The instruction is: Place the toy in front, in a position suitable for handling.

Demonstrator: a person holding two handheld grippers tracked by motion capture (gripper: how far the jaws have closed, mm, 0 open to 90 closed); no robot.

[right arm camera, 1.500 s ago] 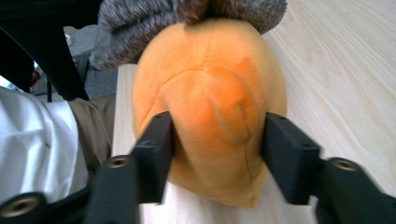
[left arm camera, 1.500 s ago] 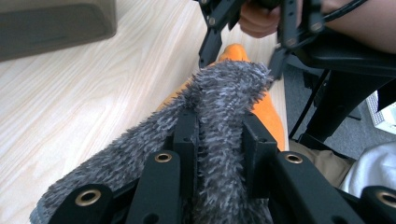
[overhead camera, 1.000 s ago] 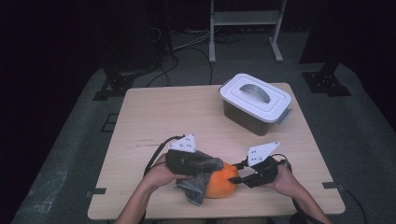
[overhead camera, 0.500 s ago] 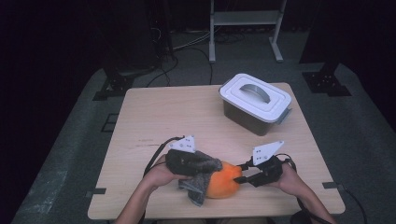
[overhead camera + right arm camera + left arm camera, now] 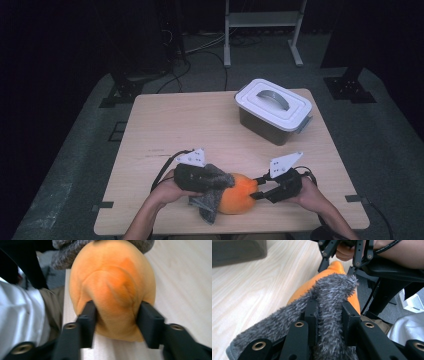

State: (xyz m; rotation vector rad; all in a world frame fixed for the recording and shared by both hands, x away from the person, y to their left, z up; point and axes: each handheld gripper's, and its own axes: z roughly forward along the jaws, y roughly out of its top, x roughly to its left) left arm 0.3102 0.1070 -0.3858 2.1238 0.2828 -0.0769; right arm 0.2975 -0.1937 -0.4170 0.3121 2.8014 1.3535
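An orange soft object (image 5: 240, 199) is held at the near edge of the worktop (image 5: 200, 125), between the two tongs. A grey fluffy cloth (image 5: 332, 302) is pinched by the left tongs (image 5: 329, 315) and is draped over the object's left end. The object's other end is squeezed by the right tongs (image 5: 116, 315), whose pads dent its sides. A lidded container (image 5: 274, 111) with a grey handle is seen well apart, at the far right of the worktop.
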